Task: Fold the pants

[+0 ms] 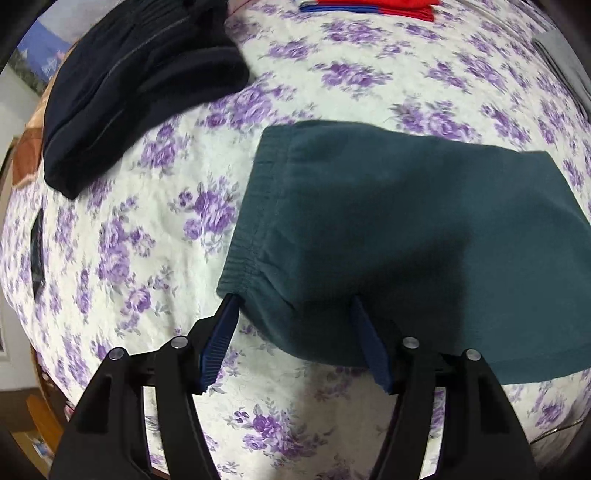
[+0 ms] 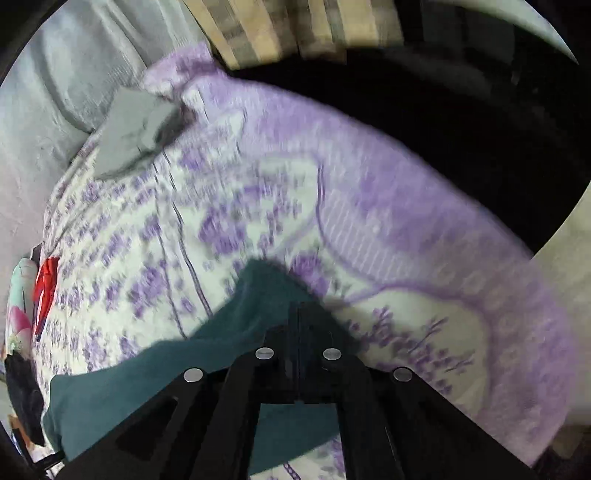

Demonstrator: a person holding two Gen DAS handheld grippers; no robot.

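Teal pants (image 1: 406, 229) lie folded on the floral bed (image 1: 147, 229), left gripper (image 1: 295, 306) wide open at the near waistband corner, right gripper (image 2: 298, 314) clamped shut on the cloth, so probably mid-fold; next, left needs to pinch that corner.

Bed: quilt (image 1: 155, 236) white with purple flowers, broad purple border along its edge in the right view.
Middle: folded teal pants (image 1: 406, 229), waistband leftward.
Far left: dark garment (image 1: 122, 85), bunched.
Far edge: red cloth (image 1: 373, 7) with blue stripes.
Right: grey cloth (image 2: 136, 136), rumpled.
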